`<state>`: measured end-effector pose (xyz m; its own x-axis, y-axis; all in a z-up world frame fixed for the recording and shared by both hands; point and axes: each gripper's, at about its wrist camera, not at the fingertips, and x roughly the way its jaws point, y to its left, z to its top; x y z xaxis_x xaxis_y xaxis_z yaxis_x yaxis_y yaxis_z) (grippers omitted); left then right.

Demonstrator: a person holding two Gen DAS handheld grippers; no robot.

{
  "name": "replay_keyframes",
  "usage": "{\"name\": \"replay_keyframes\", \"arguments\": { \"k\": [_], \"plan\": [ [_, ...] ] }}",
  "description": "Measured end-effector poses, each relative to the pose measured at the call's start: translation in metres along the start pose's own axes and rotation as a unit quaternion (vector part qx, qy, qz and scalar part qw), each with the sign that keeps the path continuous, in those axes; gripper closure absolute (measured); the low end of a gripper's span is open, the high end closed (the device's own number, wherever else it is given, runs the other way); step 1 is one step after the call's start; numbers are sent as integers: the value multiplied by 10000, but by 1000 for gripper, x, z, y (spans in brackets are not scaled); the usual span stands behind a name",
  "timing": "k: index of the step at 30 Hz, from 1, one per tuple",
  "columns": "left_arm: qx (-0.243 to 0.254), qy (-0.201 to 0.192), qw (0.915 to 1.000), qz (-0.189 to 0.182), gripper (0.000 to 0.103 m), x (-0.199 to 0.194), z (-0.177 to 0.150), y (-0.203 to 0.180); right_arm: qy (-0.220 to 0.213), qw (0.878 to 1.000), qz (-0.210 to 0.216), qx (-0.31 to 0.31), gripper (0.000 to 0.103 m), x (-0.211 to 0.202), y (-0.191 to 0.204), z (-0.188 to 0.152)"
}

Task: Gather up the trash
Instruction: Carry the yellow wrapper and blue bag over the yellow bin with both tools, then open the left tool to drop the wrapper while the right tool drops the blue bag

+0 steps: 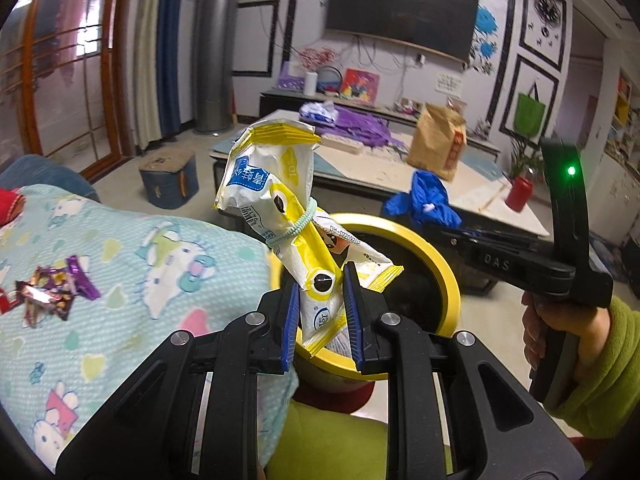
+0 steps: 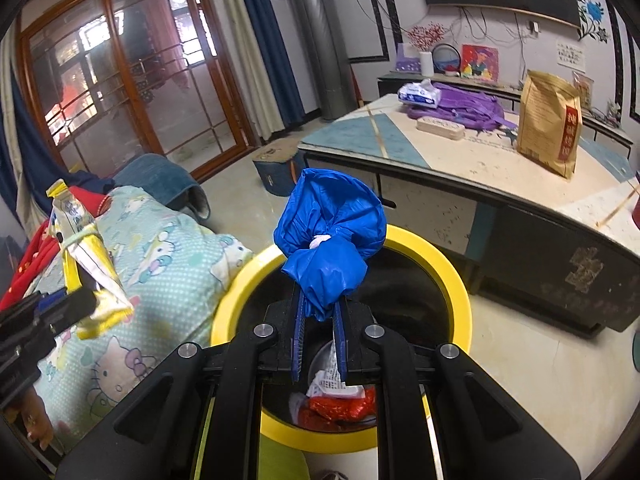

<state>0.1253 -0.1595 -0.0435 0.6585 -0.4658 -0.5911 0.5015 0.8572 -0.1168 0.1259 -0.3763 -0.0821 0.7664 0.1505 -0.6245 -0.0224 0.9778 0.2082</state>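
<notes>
Both grippers hung over the yellow-rimmed black bin [image 2: 460,280] at lower centre, ready to drop: the left gripper [image 1: 322,312] fingers pinched a banded yellow-white wrapper bundle [image 1: 280,200], the right gripper [image 2: 320,332] clamped a knotted blue plastic bag [image 2: 328,240].

Pale floor [image 2: 540,380] carries the yellow-rimmed bin [image 2: 460,280] and a small blue stool [image 2: 276,172]. On the low table [image 2: 472,168]: brown paper bag [image 2: 548,120] near its far edge, purple bag [image 2: 468,106], tissue pack [image 2: 420,94] at the far corner.
</notes>
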Motion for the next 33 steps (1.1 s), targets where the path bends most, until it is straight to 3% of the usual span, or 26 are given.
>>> {"name": "replay_keyframes", "arguments": {
  "k": [11, 23, 25, 26, 27, 29, 31, 33],
  "plan": [
    [134, 558, 9981, -214, 88, 47, -4, -16, 460, 9985, -26, 287, 90, 22, -18, -10],
    [13, 1252, 9913, -410, 87, 93, -11, -16, 532, 9973, -1, 498, 88, 27, -29, -8],
    [-5, 1286, 9907, -448, 87, 97, -9, -16, 525, 9972, 4, 524, 81, 27, -32, -8],
    [-2, 1259, 9911, -435, 86, 96, -9, -16, 507, 9973, -10, 540, 72, 27, -33, -7],
    [2, 1220, 9916, -417, 82, 96, -8, -16, 466, 9973, -32, 574, 61, 26, -34, -7],
    [-55, 1157, 9924, -407, 49, 92, -7, -13, 400, 9973, -64, 617, 54, 24, -35, -7],
    [-157, 1087, 9932, -380, 38, 87, -6, -8, 356, 9970, -141, 670, 48, 22, -37, -7],
    [-247, 1013, 9940, -324, 34, 80, -5, -4, 311, 9970, -172, 686, 45, 21, -37, -7]
  ]
}}
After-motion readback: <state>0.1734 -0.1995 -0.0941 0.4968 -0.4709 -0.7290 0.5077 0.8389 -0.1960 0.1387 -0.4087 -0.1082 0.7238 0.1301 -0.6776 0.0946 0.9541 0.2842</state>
